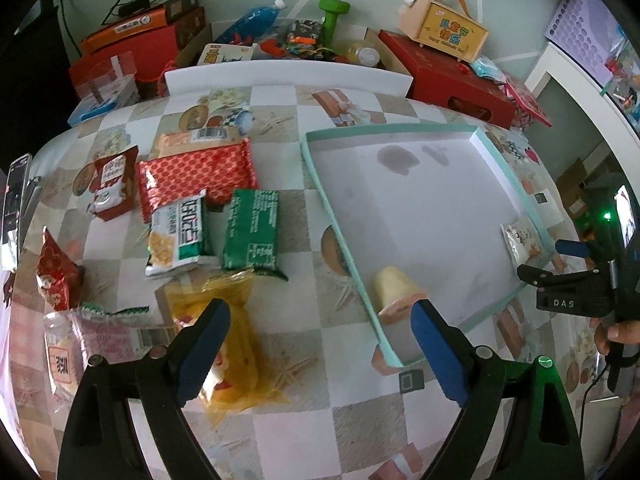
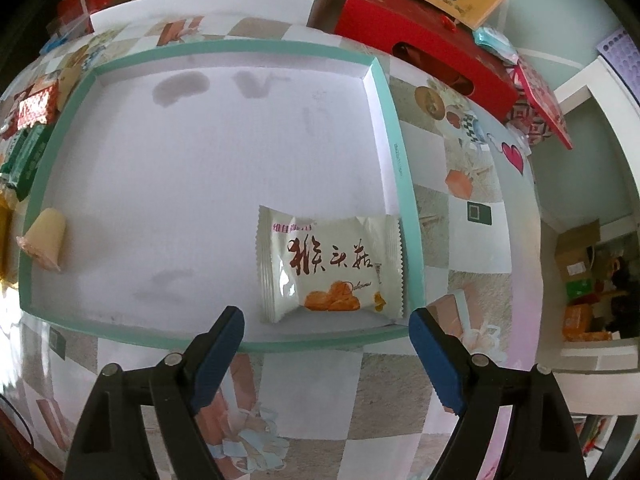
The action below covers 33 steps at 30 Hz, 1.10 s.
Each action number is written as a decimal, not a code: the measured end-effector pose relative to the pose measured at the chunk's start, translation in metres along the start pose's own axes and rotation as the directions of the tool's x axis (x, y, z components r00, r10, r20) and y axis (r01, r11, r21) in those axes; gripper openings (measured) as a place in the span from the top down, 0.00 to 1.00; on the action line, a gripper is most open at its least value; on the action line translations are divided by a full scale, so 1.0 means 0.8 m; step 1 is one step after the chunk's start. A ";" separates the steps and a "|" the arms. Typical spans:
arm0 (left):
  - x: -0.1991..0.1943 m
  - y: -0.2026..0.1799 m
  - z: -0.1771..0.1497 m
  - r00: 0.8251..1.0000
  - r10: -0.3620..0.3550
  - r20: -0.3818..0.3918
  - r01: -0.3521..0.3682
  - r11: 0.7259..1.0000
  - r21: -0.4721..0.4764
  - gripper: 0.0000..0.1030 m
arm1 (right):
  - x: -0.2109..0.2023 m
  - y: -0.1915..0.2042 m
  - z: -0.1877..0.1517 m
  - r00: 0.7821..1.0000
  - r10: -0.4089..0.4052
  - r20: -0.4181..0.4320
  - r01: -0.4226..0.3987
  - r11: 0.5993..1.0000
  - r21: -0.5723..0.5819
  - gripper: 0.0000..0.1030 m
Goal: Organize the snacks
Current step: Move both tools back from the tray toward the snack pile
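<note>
Green dumbbell (image 1: pixel 333 16), red box (image 1: pixel 448 76), perhaps phone (image 1: pixel 14 200).

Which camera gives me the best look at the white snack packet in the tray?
The right wrist view: the white packet lies close and whole, print readable. In the left wrist view, it is small, far off at the tray's edge.

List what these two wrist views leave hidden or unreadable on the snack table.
- Yellow bag, left wrist view: its near end is covered by the left gripper fingers.
- Jelly cup, left wrist view: its lid end sits behind a finger.
- Clear jar, left wrist view: cut off by the fisheye edge.
- Green packet: print too small to read.
- White packet, right wrist view: small print blurred.
</note>
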<state>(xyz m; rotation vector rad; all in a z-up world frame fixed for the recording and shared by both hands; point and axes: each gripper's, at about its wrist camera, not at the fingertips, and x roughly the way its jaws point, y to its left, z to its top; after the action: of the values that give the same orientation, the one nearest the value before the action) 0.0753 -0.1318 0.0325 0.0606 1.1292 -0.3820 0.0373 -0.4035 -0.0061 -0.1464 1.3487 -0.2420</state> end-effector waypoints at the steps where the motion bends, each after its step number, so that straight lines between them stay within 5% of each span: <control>1: -0.001 0.003 -0.002 1.000 0.000 0.001 0.000 1.000 -0.002 0.11 | -0.001 0.001 -0.002 1.000 0.002 -0.002 -0.002 1.000 -0.004 0.16; 19: -0.030 0.048 -0.013 0.999 -0.001 0.037 0.003 0.998 -0.063 0.11 | -0.030 0.026 -0.051 0.999 0.033 -0.002 -0.033 0.999 -0.011 0.16; 24: -0.040 0.054 -0.014 0.998 -0.013 0.060 0.016 0.998 -0.062 0.11 | -0.073 0.034 -0.051 0.996 0.029 0.079 -0.031 0.999 0.022 0.16; 27: -0.044 0.058 -0.014 0.997 -0.018 0.072 0.022 0.998 -0.058 0.11 | -0.111 0.042 -0.046 0.981 0.054 0.188 -0.071 0.994 0.085 0.15; 30: -0.043 0.062 -0.015 0.997 -0.025 0.068 0.029 0.998 -0.062 0.11 | -0.141 0.053 -0.045 0.945 0.093 0.313 -0.156 0.971 0.182 0.02; 33: -0.044 0.065 -0.017 0.997 -0.038 0.065 0.042 0.997 -0.059 0.11 | -0.146 0.073 -0.042 0.913 0.143 0.382 -0.257 0.930 0.264 0.00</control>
<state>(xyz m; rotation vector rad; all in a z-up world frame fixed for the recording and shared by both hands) 0.0676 -0.0703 0.0501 -0.0264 1.0795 -0.3827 -0.0142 -0.3157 0.0830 0.2075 0.9387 -0.2351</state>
